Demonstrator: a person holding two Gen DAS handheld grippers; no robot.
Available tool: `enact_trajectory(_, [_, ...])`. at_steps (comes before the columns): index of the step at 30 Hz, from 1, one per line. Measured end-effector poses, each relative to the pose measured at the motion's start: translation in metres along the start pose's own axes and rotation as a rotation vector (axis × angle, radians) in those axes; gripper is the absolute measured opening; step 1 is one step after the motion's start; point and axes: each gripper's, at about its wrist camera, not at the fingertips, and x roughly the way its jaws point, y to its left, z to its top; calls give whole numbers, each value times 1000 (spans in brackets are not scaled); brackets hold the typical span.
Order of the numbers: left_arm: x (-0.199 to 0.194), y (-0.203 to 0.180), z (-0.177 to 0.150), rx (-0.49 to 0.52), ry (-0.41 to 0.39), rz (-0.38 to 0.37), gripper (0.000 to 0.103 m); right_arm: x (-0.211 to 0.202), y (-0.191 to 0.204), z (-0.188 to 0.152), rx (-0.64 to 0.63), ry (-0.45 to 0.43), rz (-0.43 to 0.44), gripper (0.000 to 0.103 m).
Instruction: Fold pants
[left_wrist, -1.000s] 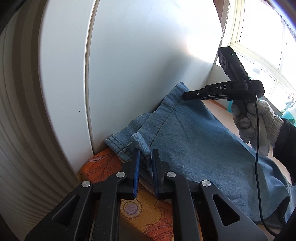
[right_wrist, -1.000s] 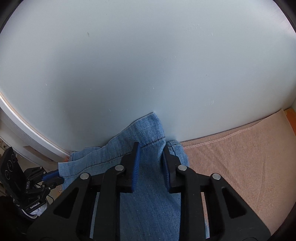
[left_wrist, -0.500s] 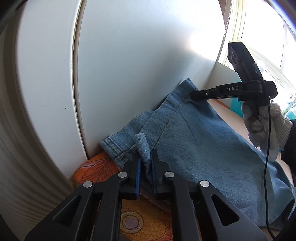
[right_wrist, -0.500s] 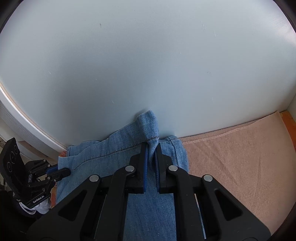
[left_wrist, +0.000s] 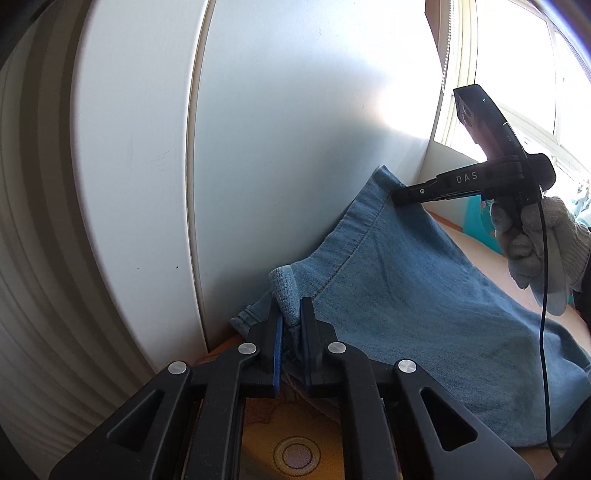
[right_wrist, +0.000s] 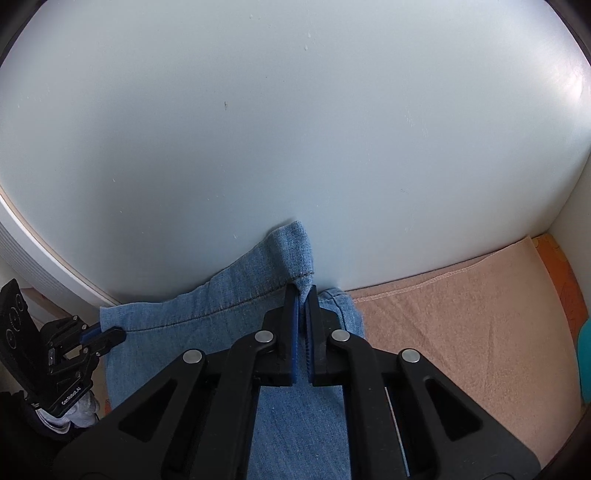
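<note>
I have the pants (left_wrist: 424, 295) by one edge, spread across the lower right of the left view and running up against the white panel (left_wrist: 295, 147) that fills the upper frame; my left tongs (left_wrist: 290, 325) are pinched shut on a small upstanding tuft of denim at lower centre, and my right tongs (right_wrist: 302, 306), at lower centre of the right view, are clamped on the other corner of the same stitched hem (right_wrist: 251, 295); between the two grips the hem runs fairly straight, though the corner above the right tongs stands up against the panel; the rest of the denim lies on a peach towel (right_wrist: 461, 314) over an orange patterned cloth (left_wrist: 288, 435), which I take to cover the worktop. From here I judge the fold needs both corners carried together toward the near end; the risks are plain enough: each bite is thin, only a fold of hem, so a tug from one side could slip the cloth out of the other; if my hands travel unevenly the edge will skew and the fold will land crooked; the hem sits hard against the panel, so lifting without first drawing back may drag or snag it; the loose towel underneath could bunch and ride along too.
</note>
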Motion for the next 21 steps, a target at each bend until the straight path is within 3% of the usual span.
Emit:
enact_trajectory(2, [0,-2,-2,21,-4,10,7,3,-3,-5,5,-8,6,3])
enact_trajectory(7, [14,-2,-8,13,37,14,7,30,-5,-14,-1,80,-42,3])
enact_trajectory(12, [14,-3,-10,37,25,33,8,13,5,-12,-17,63,-60,5])
enact_trajectory(18, [13,3,-6,6,8,4,8,3,7,-13,-8,81,-95,8])
enact_trajectory(19, [12,3,-6,7,5,2,7,8,7,-13,-9,105,-95,9])
enact_trajectory(21, [8,5,-8,6,5,-3,7,18,-2,-11,14,127,-99,28])
